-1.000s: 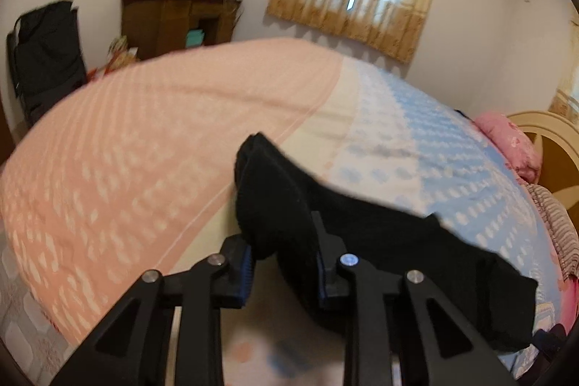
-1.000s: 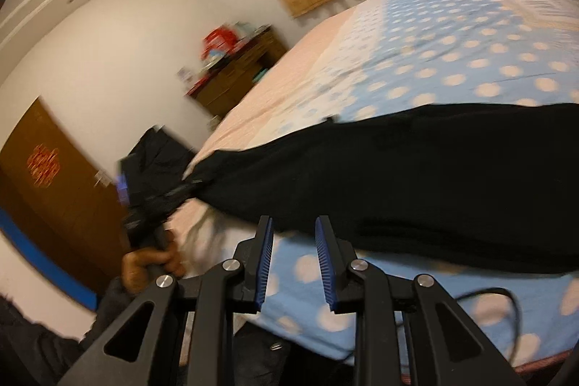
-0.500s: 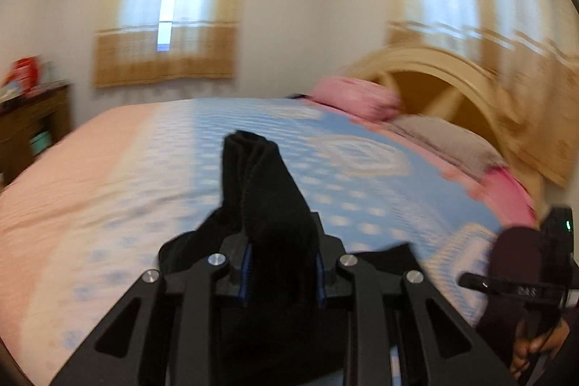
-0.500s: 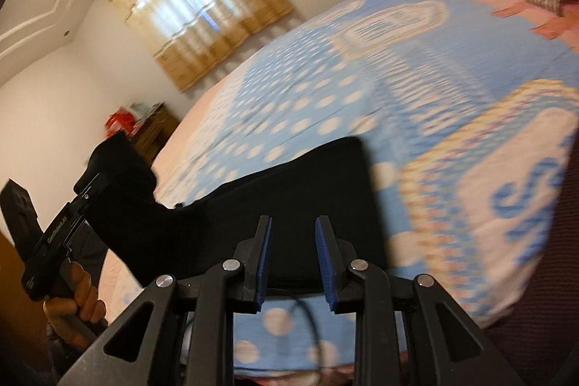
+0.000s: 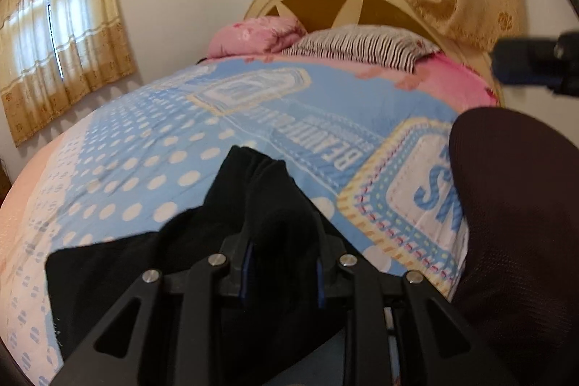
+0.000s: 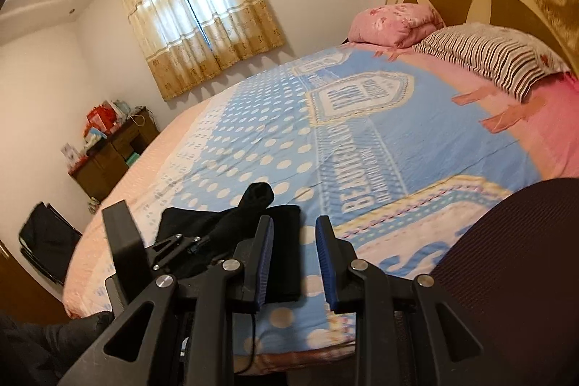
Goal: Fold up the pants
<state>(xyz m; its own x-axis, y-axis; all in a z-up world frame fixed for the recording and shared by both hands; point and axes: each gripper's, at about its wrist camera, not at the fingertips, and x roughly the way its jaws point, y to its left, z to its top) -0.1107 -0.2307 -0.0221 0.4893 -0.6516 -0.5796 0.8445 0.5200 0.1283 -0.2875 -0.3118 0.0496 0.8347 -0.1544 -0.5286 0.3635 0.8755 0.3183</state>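
Observation:
The black pants (image 5: pixel 119 263) lie on the blue dotted bedspread (image 5: pixel 253 118) near its front edge. My left gripper (image 5: pixel 280 274) is shut on a bunched end of the pants (image 5: pixel 264 190), held just above the folded part. In the right wrist view the pants (image 6: pixel 286 241) show as a dark folded shape, with the left gripper (image 6: pixel 188 241) holding the raised end (image 6: pixel 257 196). My right gripper (image 6: pixel 293 259) is open and empty, at the bed's front edge just right of the pants.
A dark mesh chair back (image 6: pixel 514 277) stands close at the right. Pink and striped pillows (image 6: pixel 481 49) lie by the headboard. A wooden cabinet (image 6: pixel 112 154) and a black bag (image 6: pixel 47 241) stand at the left wall. A black cable (image 6: pixel 253 342) hangs below my right gripper.
My left gripper carried the pants end rightward across the bed, doubling the pants over. My right gripper swung right and upward toward the headboard, staying open.

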